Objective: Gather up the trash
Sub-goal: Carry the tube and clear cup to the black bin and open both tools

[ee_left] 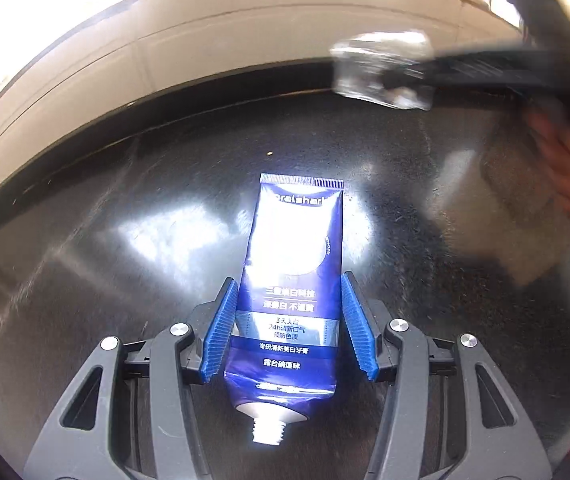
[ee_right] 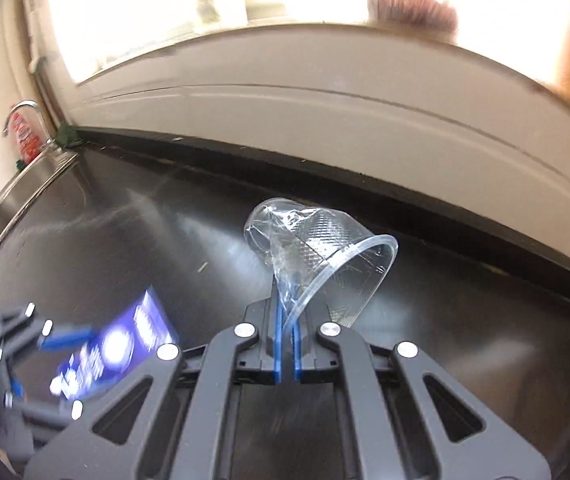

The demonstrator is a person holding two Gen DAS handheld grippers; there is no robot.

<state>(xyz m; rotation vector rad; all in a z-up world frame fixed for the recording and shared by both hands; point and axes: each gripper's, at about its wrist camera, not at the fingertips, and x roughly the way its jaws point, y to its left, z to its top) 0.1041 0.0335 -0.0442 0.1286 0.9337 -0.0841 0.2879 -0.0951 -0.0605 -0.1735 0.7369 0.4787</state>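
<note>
Trash: a blue toothpaste tube [ee_left: 291, 280] and a crushed clear plastic cup [ee_right: 317, 256] were both off the dark worktop [ee_left: 105, 240], each carried in a hand-held gripper.
Left hand-held gripper [ee_left: 290, 300]: its blue pads sat against the tube's two long edges, grasping it about mid-body.
Tube axis: the long axis ran straight ahead along the fingers, crimped end away from the camera, uncapped threaded neck towards it.
Right hand-held gripper [ee_right: 287, 332]: clenched tight on a flattened fold of the cup's wall; the cup's rim opened to the right and its base pointed forwards and left.
Relative position: in the right wrist view the tube-bearing gripper lay low to the left of the cup, blurred; the two were apart, not touching.
Writing: "oralshark" appeared near the tube's crimp, partly washed out by glare, with Chinese lines below that included "24h".
Surroundings: a sink [ee_right: 33, 188] with a tap lay far left along the worktop.
Bin: none appeared in either view, so where the trash should go could not be told.
</note>
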